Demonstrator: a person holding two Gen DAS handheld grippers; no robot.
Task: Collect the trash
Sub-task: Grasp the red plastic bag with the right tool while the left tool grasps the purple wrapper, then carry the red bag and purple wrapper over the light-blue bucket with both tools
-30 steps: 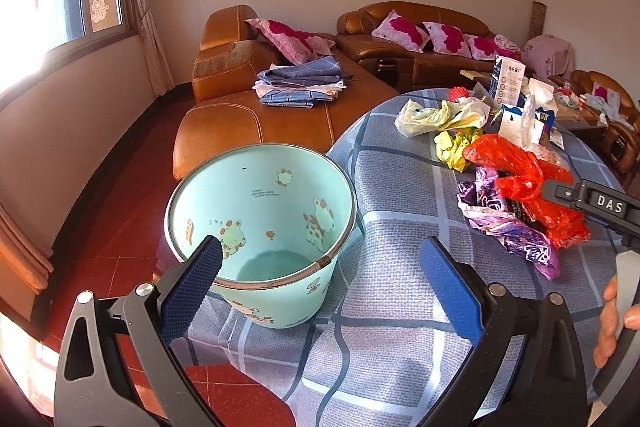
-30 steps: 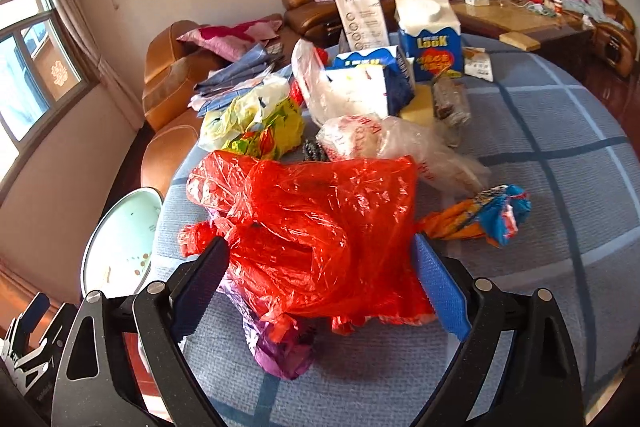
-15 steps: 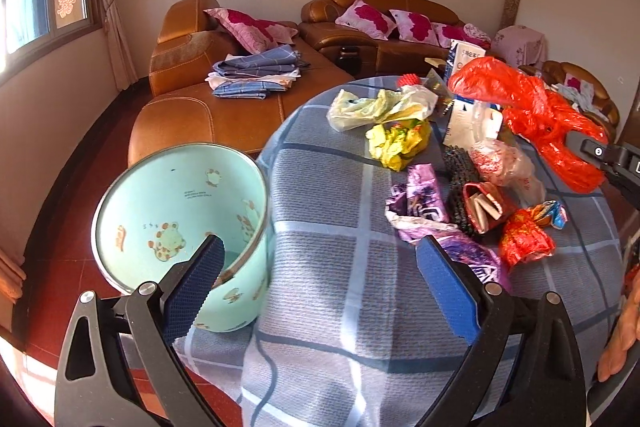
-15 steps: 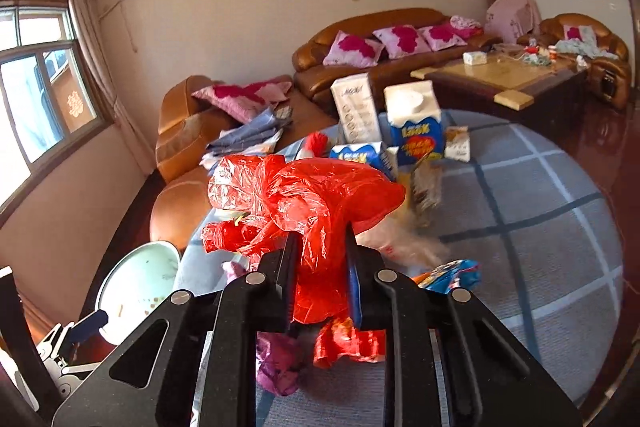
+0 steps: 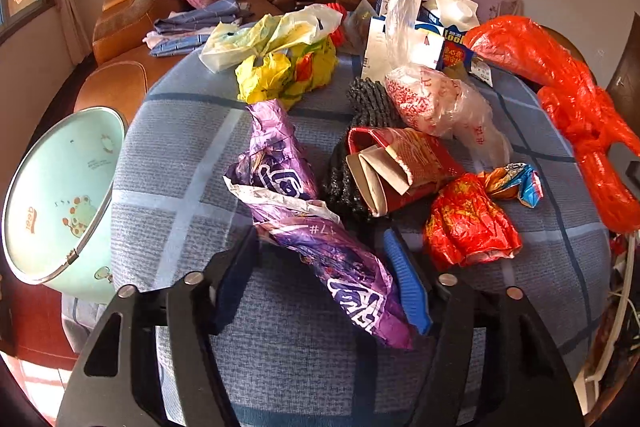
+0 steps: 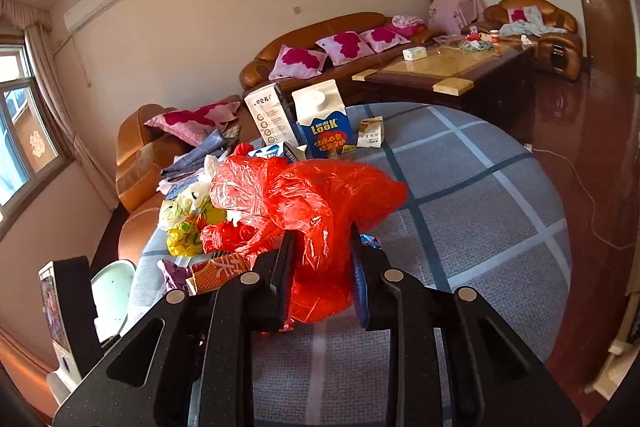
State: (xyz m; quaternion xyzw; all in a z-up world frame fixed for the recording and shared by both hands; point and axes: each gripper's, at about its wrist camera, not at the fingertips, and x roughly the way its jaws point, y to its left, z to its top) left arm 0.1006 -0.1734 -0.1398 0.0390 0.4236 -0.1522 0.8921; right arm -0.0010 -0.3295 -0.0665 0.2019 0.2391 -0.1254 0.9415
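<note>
Checked blue table under purple wrapper, crumpled bags, cartons

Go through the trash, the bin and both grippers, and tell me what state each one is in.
Red plastic bag: lifted, bunched, clamped in right gripper.
Purple wrapper: crumpled on table, between closing left gripper jaws.
Trash bin: upright, open, beside table.
Red paper cup: crushed, on its side.
Milk carton: upright.

likely a home living room: leather sofas, floral cushions.

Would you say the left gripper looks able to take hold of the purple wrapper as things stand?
Probably yes: the purple wrapper already lies between the left gripper's closing fingers, with nothing lying on that end.
</note>
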